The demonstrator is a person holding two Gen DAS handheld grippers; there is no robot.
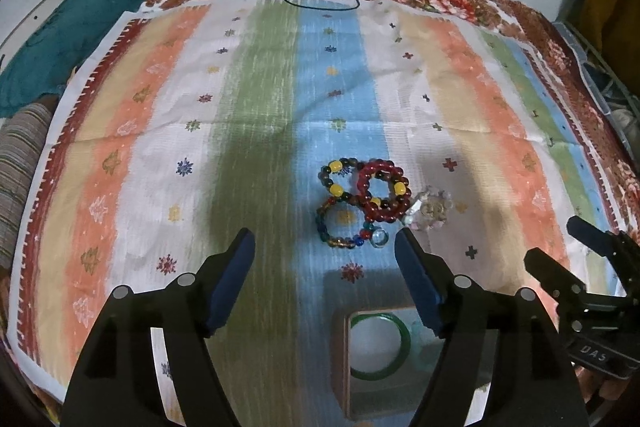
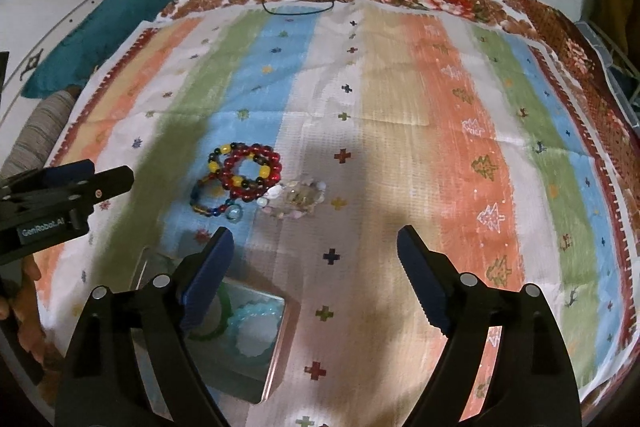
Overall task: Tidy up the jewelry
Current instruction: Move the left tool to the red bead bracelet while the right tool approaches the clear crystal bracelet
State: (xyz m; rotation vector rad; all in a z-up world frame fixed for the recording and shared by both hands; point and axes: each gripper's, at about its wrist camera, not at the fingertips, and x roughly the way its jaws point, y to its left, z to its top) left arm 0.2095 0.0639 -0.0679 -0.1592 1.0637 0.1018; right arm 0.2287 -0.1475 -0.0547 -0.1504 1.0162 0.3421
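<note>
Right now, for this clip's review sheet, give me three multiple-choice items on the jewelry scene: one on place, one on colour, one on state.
1. Where does the green bangle lie?
A. in the box
B. on the teal cloth
C. in the right tongs

2. What colour is the bracelet on top of the bead pile?
A. white
B. red
C. black

3. How are the left tongs?
A. shut on a ring
B. shut on nothing
C. open

Answers: 1 A, the bangle sits within the box walls. 2 B, the red bracelet overlaps the others. 3 C, the fingers stand wide apart and hold nothing.
</note>
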